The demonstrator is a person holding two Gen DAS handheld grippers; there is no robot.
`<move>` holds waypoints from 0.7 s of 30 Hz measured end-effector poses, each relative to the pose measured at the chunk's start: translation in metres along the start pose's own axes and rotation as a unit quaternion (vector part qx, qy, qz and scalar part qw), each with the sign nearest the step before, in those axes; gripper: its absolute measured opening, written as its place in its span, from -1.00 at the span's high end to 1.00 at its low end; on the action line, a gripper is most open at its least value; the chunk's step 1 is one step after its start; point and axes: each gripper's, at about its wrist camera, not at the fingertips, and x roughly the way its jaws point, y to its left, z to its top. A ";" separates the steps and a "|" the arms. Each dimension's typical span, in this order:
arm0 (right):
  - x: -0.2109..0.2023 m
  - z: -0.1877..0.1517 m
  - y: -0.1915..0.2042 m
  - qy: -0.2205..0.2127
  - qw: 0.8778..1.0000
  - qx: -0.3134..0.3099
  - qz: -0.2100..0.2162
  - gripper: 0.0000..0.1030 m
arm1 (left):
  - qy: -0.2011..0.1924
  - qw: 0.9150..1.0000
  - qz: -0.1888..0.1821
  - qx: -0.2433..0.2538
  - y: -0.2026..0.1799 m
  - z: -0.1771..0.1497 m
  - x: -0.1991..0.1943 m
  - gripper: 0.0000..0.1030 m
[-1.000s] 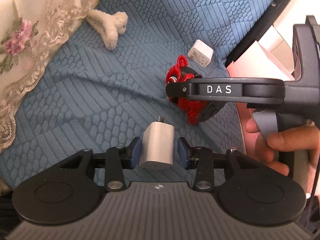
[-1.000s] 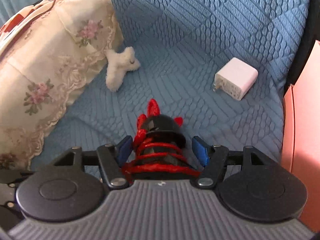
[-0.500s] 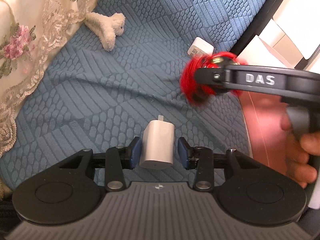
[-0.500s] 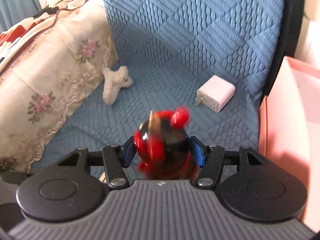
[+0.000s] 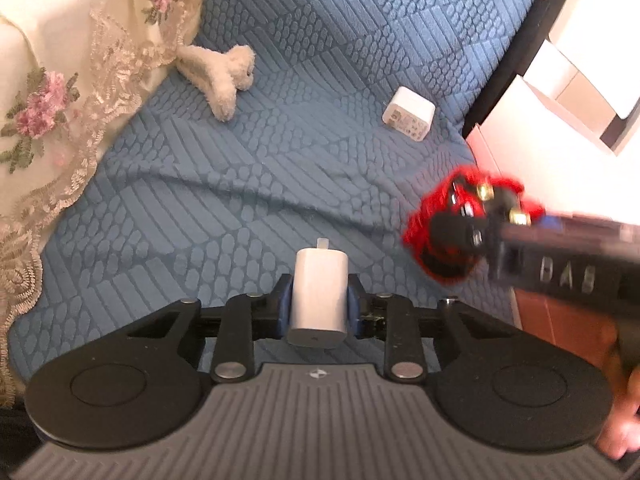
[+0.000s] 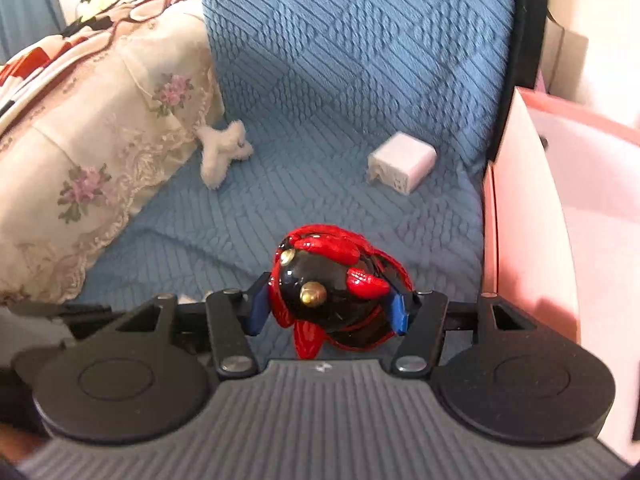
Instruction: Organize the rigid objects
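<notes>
While your left gripper (image 5: 319, 307) is closing on the small white charger (image 5: 319, 295), the blue pads already touch its smooth flat sides, and only its near half sits between them; the pronged end juts out toward the far side. If you lift before the squeeze is firm, it could pivot or slide out onto the blue quilted cover (image 5: 304, 168).

Your right gripper (image 6: 328, 310) has the red-and-black figurine (image 6: 328, 292) clamped at about half its spread, held clear of the cover. Its body is round and glossy, so the pads bear on curved surfaces; a quick swing toward the pink box (image 6: 532, 216) on the right could roll it loose, and its thin red parts look likely to snag the box rim.

In the left view that figurine passes just right of your left gripper, so watch for the two tools knocking together.

Farther off, a second white charger (image 6: 402, 166) lies near the box, and a white plush toy (image 6: 222, 150) rests against the floral pillow (image 6: 100, 168) on the left; neither is in your way.
</notes>
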 end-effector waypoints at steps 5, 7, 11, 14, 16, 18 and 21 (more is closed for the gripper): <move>-0.013 -0.007 0.000 -0.008 1.000 0.009 -0.006 -0.16 | -0.006 1.000 -0.016 -0.025 0.005 0.002 -0.008 0.39; -0.020 -0.013 -0.002 -0.015 1.000 0.015 -0.009 -0.16 | -0.008 0.999 -0.020 -0.034 0.007 0.004 -0.012 0.39; -0.026 -0.028 -0.004 -0.010 1.000 0.018 -0.015 -0.16 | -0.016 0.998 -0.030 -0.047 0.009 0.008 -0.026 0.39; -0.032 -0.033 0.000 -0.010 1.000 0.009 -0.014 -0.16 | -0.021 0.998 -0.035 -0.056 0.005 0.011 -0.039 0.39; -0.039 -0.032 0.000 -0.011 1.000 0.014 -0.001 -0.16 | -0.030 0.997 -0.039 -0.052 -0.001 0.013 -0.051 0.39; -0.046 -0.029 0.000 -0.013 1.000 0.017 0.008 -0.16 | -0.036 0.997 -0.039 -0.048 -0.009 0.015 -0.060 0.39; -0.062 -0.021 0.001 -0.024 0.999 0.015 0.018 -0.16 | -0.046 0.997 -0.047 -0.050 -0.019 0.020 -0.074 0.39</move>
